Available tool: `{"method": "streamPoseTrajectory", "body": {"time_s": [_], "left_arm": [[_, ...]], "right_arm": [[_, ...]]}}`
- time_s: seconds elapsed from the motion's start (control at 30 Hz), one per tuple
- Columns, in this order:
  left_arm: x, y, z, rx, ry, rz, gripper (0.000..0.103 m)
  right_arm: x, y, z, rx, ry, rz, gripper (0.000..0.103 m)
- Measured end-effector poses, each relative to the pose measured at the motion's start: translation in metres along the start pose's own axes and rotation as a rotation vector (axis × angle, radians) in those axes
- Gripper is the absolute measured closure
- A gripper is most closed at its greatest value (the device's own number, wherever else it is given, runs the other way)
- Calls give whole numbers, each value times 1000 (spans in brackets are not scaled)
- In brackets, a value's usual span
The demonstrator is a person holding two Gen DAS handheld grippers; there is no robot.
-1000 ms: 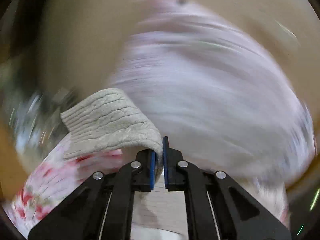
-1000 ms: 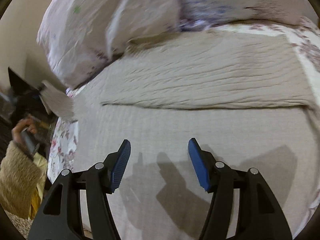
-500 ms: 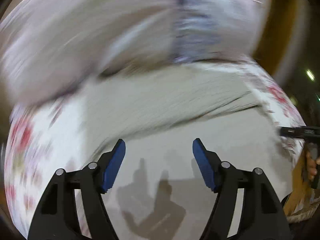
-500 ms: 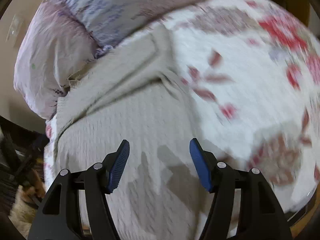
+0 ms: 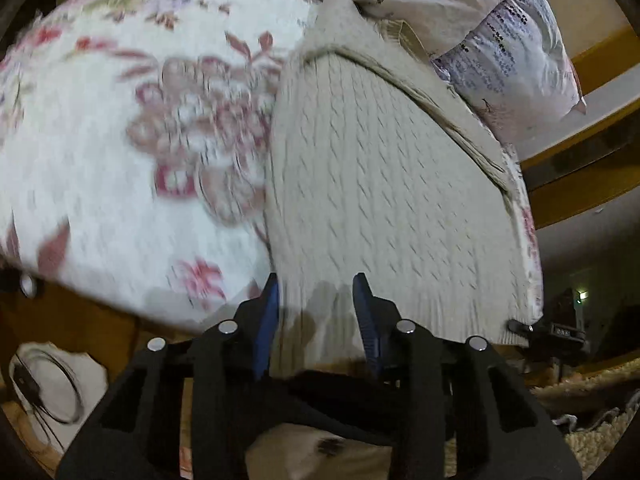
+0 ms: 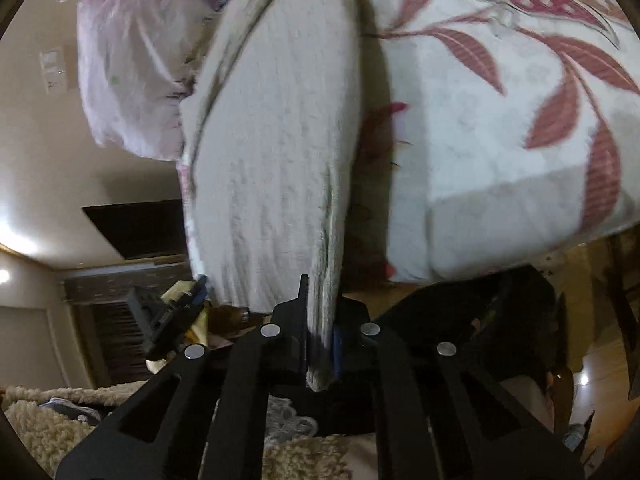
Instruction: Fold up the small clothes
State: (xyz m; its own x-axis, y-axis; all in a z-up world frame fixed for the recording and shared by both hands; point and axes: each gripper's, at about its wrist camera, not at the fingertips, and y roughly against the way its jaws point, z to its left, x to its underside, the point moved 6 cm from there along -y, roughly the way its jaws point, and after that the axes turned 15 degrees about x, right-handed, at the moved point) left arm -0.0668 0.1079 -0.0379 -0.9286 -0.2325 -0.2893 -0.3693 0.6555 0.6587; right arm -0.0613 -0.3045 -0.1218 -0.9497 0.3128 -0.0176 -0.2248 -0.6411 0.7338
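Now, step in hand: taking hold of the near hem of the cream sweater (image 5: 392, 184) at both corners, probably to carry that edge up for the next fold.
Sweater: lies flat on the floral bedspread (image 5: 132, 168), far end against the pillows (image 5: 500, 28), near hem at the bed's edge.
Left gripper (image 5: 316, 308): partly open, blue pads either side of the hem's corner, cloth between them but not visibly pinched.
Right gripper (image 6: 320, 332): nearly closed, clamped on a bunched strip of the hem that hangs down past the pads.
Pose: both low at the bed's edge, fingers pointing along the sweater toward the pillows; opposite gripper visible at the far hem corner in each view.
Next move calls for: closing the left pads fully, then lifting both corners level and evenly toward the pillows.
Risk: thick knit slipping from a shallow left hold.
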Motion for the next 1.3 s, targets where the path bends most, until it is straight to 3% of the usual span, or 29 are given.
{"method": "streamPoseTrajectory", "body": {"time_s": [0.13,0.2,0.37,0.47,0.5,0.57,0.6,0.63,0.7,0.77,0.83,0.97,1.07,1.1,1.13,1.2,1.3], "left_arm": [[1,-14,-6,77,73,33,95],[-20,-22,-17,128,71,17,95],[-140,-23,-62,203,-91,-127,96],[-226,-30,-82,179,-180,-240,95],[-247,-35,-85,158,-197,-262,90],[-288,-52,-81,82,-192,-281,58],[-298,-58,-74,36,-172,-279,34],[-306,-62,-63,-18,-143,-272,30],[-306,-63,-44,-20,-111,-244,29],[-295,-64,-28,-11,-104,-206,30],[-284,-76,-6,15,-58,-128,35],[-272,-102,13,121,47,-57,50],[-272,-110,12,163,70,-90,58],[-273,-115,14,200,117,-92,75],[-274,-118,14,233,156,-84,82],[-275,-115,13,246,190,-112,84],[-276,-104,-50,390,137,-132,87]], "right_arm": [[-17,17,24,-77,47,-74,95],[-37,28,43,-116,64,-136,95],[-122,61,90,-199,81,-344,95],[-190,72,115,-191,63,-483,95],[-208,71,119,-177,51,-513,94],[-252,63,118,-119,-9,-551,80],[-266,57,116,-85,-31,-555,57],[-275,50,109,-24,-69,-558,45],[-268,42,100,-34,-89,-544,44],[-253,33,90,9,-52,-533,39],[-242,23,77,56,-46,-509,39],[-238,16,65,23,-93,-485,39],[-237,15,67,14,-80,-481,39],[-239,15,68,14,-75,-476,39],[-239,15,68,15,-71,-473,39],[-238,18,65,17,-67,-468,39],[-235,28,58,21,-67,-488,39]]}}
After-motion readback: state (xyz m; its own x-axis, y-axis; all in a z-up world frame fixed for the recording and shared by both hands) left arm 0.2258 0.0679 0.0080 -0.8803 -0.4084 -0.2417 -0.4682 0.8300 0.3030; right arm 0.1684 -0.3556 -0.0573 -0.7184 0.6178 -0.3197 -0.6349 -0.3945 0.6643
